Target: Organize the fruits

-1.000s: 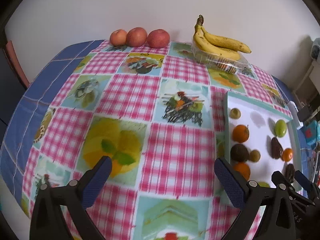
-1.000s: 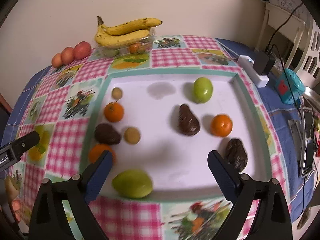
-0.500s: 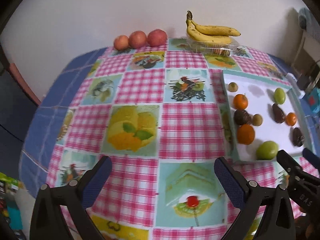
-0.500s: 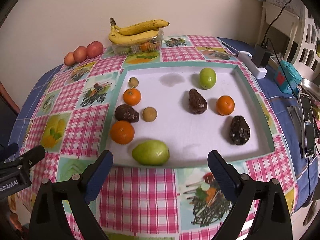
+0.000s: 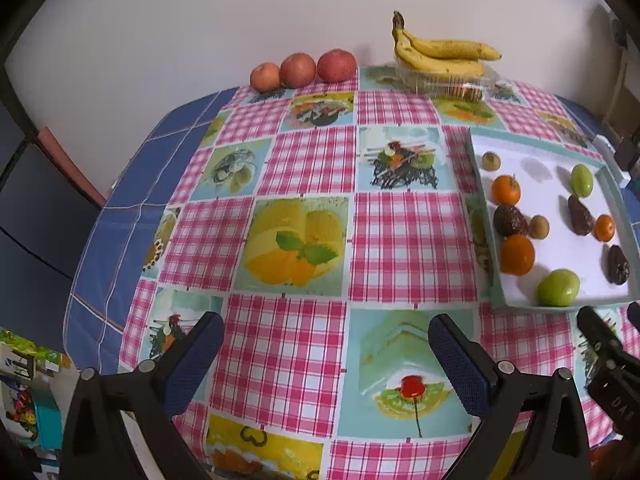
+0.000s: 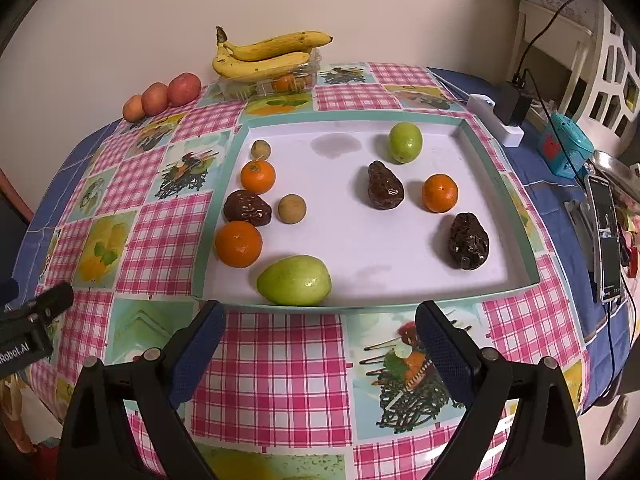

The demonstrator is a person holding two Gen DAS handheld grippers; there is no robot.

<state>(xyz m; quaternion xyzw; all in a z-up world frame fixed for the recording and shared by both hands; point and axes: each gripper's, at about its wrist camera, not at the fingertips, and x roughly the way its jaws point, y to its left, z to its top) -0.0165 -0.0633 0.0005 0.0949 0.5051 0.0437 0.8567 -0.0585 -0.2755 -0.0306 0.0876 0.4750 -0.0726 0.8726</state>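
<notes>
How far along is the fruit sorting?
Nothing looks sorted yet: oranges, dark avocados and green fruits lie mixed in the tray. Neither the left hand-held gripper nor the right hand-held gripper holds anything; both are open, short of the tray. All grouping remains.

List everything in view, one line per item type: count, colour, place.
tray: 1, white floor with teal rim, on the tablecloth ahead of the right gripper
oranges: 3, orange, two at the tray's left side, one right of centre
green fruits: 2, green, one at near edge, one at far side
dark wrinkled fruits: 3, brown-black, left, centre, right of tray
small round fruits: 2, tan, left half of tray
bananas: 1 bunch, yellow, on a clear plastic box by the wall
apples: 3, red, in a row by the wall
tablecloth: 1, pink check with food pictures
phone: 1, dark, right table edge
left gripper: open, empty
right gripper: open, empty
</notes>
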